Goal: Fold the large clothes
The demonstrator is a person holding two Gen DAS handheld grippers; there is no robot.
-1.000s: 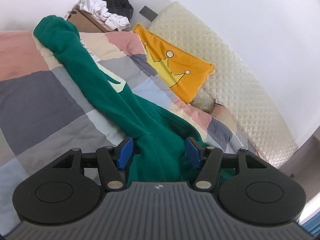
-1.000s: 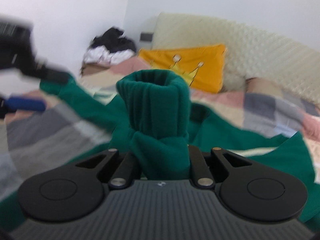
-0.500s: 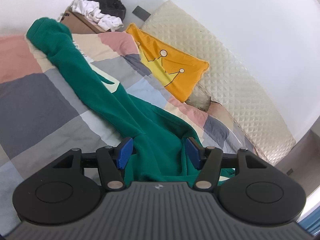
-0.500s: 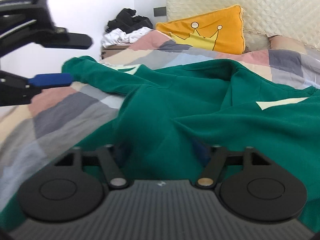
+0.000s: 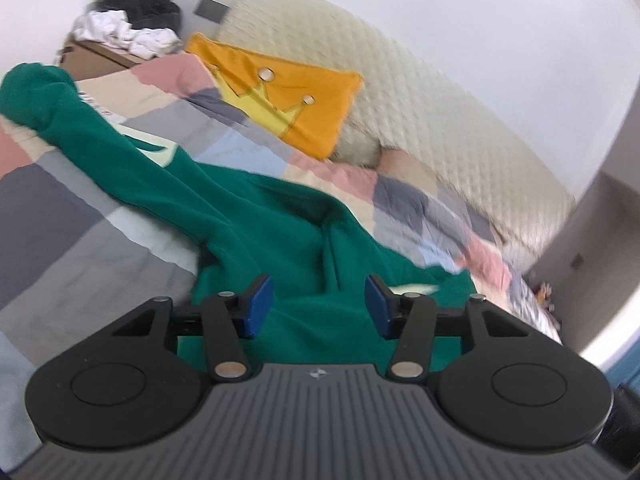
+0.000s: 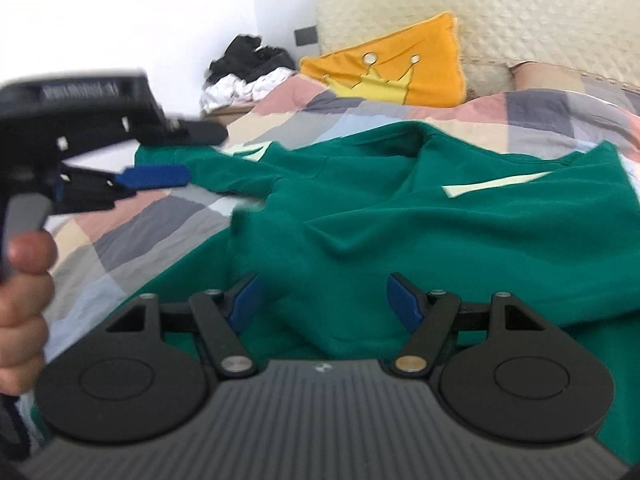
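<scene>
Both claws are held apart, empty: left claw (image 5: 318, 304) and right claw (image 6: 324, 300) over the green sweatshirt (image 6: 420, 224), spread toward twelve o'clock on the bed (image 5: 60, 208).

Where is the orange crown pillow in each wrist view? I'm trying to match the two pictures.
Left wrist view: orange crown pillow sits upper centre, against the quilted headboard.
Right wrist view: orange crown pillow sits upper centre-right, below the headboard.
Shared landmark: the black-and-white clothes pile, left of the pillow.

Home bedroom, patchwork quilt (image 5: 80, 216), crown pillow (image 6: 400, 68), headboard (image 6: 500, 4)
</scene>
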